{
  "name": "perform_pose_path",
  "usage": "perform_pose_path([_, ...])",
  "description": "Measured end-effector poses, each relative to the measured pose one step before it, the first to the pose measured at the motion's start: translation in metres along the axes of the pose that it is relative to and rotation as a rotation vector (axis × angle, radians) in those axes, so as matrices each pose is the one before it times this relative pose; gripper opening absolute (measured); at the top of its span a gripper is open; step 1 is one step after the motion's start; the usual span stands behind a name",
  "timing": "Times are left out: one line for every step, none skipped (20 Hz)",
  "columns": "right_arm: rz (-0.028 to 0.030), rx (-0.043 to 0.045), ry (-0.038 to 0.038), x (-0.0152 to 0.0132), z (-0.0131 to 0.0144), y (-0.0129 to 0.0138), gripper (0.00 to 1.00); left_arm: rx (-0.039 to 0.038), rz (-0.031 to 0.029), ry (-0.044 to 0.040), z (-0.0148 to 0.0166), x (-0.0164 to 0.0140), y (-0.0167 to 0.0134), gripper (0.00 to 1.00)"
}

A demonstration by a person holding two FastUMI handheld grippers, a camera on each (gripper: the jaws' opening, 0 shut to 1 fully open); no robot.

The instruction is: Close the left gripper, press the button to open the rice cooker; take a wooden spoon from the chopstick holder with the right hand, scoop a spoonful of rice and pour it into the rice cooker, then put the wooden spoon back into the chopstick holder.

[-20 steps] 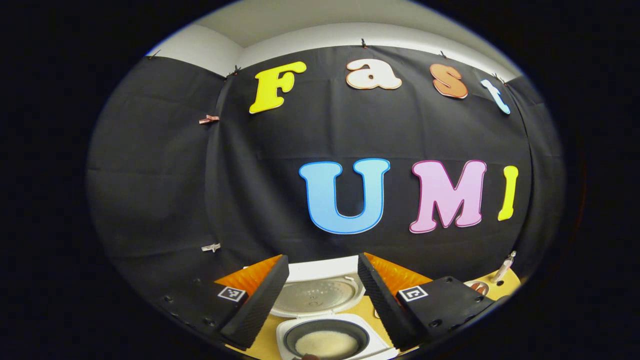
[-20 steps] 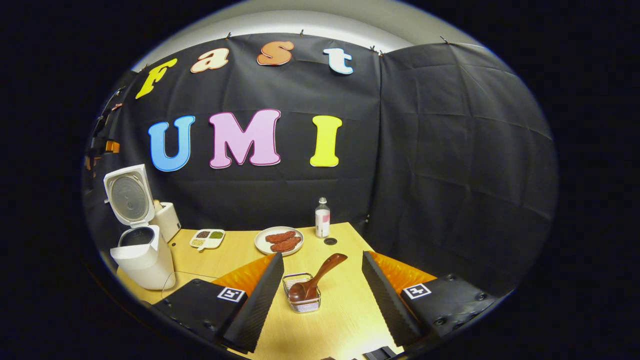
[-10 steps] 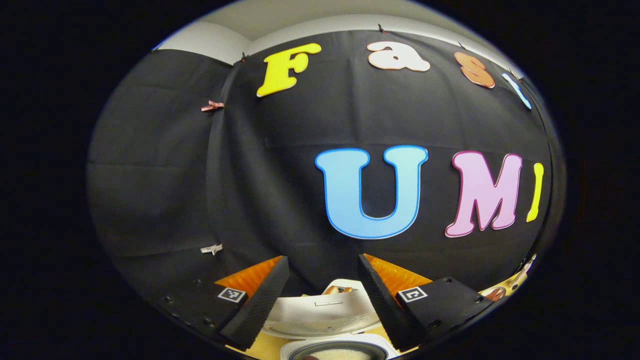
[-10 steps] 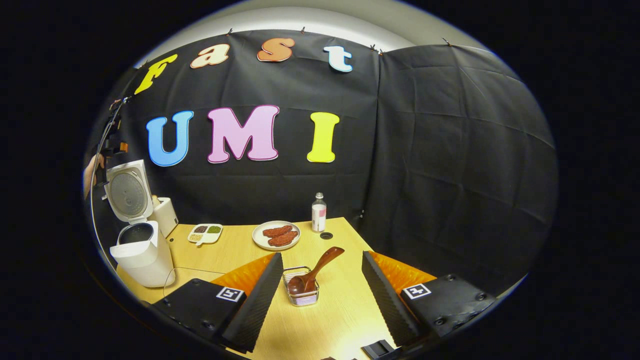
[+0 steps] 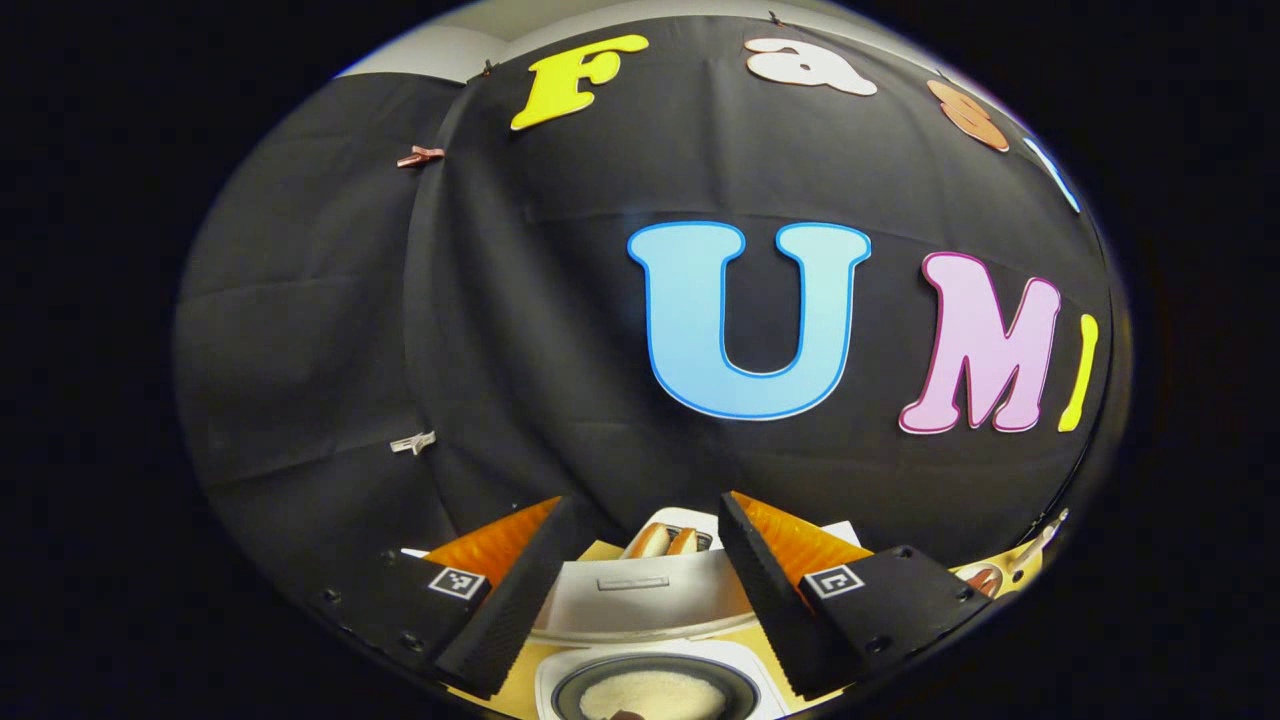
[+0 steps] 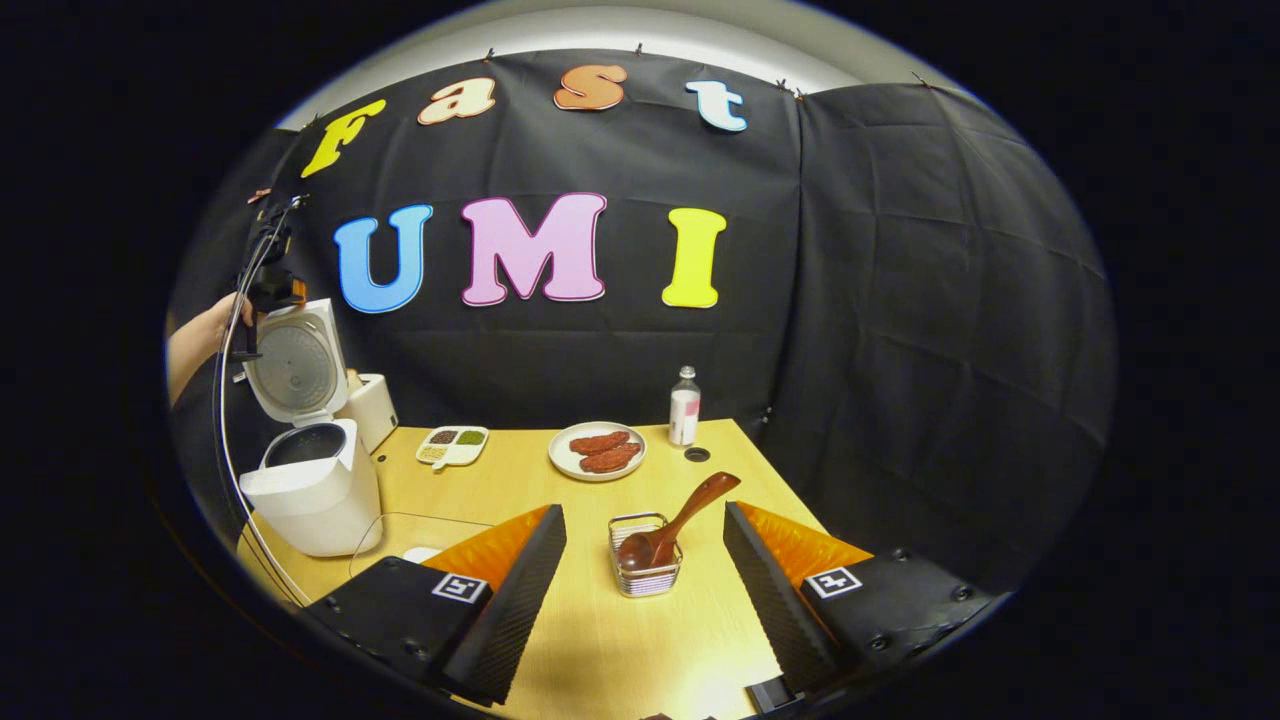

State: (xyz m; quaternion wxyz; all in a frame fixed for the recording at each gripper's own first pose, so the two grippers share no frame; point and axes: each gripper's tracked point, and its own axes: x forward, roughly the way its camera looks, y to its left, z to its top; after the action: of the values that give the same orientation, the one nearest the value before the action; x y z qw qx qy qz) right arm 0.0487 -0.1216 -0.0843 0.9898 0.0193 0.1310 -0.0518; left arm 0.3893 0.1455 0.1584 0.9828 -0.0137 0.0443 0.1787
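Two hand-held grippers are in your hands, and both are spread wide with nothing between the fingers. Your left hand-held gripper [image 5: 640, 590] is up above the rice cooker [image 5: 650, 640]. The cooker is white and its lid [image 5: 640, 600] stands open. Down in the dark pot you can see white rice [image 5: 655, 695]. In the right gripper view, the same cooker [image 6: 310, 480] sits at the far left of the yellow wood table [image 6: 600, 640], and your hand [image 6: 215, 320] is by the raised lid.

Your right hand-held gripper [image 6: 645, 590] points at the chopstick holder [image 6: 645, 580], a small wire basket on the table. A dark brown wooden spoon [image 6: 680, 520] rests in it, bowl down, with its handle leaning up to the right. Farther back sit a plate [image 6: 597, 455] with what may be sausages, a small dish [image 6: 452, 445] and a bottle [image 6: 684, 406].
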Motion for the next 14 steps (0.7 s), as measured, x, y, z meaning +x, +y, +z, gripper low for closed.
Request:
perform_pose_path([0.01747,0.01293,0.00779,-0.00003,-0.00351,0.00299,0.99,-0.00748,-0.00328,0.02557,-0.00388,-0.00699,0.00104,1.0])
perform_pose_path([0.02298,0.01309,0.01101,-0.00017,-0.00495,0.00278,0.99,-0.00151,-0.00363,0.01532,-0.00342,-0.00671,-0.00074,1.0])
perform_pose_path([0.02706,0.01279,0.01281,-0.00027,-0.00432,0.00343,0.99,0.00249,-0.00275,0.01925,-0.00546,-0.00782,-0.00247,1.0])
perform_pose_path([0.01928,0.00542,0.00704,0.00013,-0.00327,0.00034,0.99,0.00187,-0.00124,0.01315,-0.00535,-0.00738,-0.00132,1.0])
perform_pose_path([0.01215,-0.00409,0.00121,0.00102,-0.00118,-0.00147,0.99,0.00079,-0.00205,0.01287,-0.00728,-0.00832,-0.00142,1.0])
perform_pose_path([0.01074,-0.00623,-0.00378,0.00154,0.00029,-0.00159,0.99,-0.0013,-0.00121,0.01512,-0.0088,-0.01064,-0.00197,1.0])
perform_pose_path([0.01053,-0.00405,-0.00444,0.00113,0.00068,-0.00046,0.99,-0.0007,-0.00248,0.01739,-0.01093,-0.00935,-0.0023,1.0])
perform_pose_path([0.00977,-0.00254,-0.00231,0.00048,0.00012,0.00026,0.99,-0.00607,-0.00405,0.01583,-0.01174,-0.00943,-0.00302,1.0])
perform_pose_path([0.01158,-0.00183,0.00224,0.0001,0.00013,0.00195,0.98,-0.01114,-0.00044,0.01318,-0.01271,-0.00872,-0.0018,1.0])
perform_pose_path([0.0111,-0.00263,0.00304,0.00049,-0.00161,0.00138,0.98,-0.00558,-0.00219,0.00995,-0.01239,-0.00822,-0.00273,0.99])
perform_pose_path([0.01093,-0.00263,0.0006,0.0009,-0.00051,0.00139,0.99,0.00187,-0.00171,0.00904,-0.01468,-0.00668,-0.00246,1.0])
perform_pose_path([0.01089,-0.00364,0.00267,0.00148,-0.00064,0.00158,0.99,0.00239,0.00054,0.00764,-0.01324,-0.00518,-0.00066,0.99])
perform_pose_path([0.01044,-0.00468,0.0047,0.00026,-0.00232,0.00215,0.99,-0.00239,-0.0019,0.01392,-0.01376,-0.00636,-0.0072,1.0])
perform_pose_path([0.00972,-0.00494,0.00533,0.00011,-0.00181,0.00215,0.99,-0.00667,-0.00122,0.01711,-0.01502,-0.00325,-0.00139,0.99])
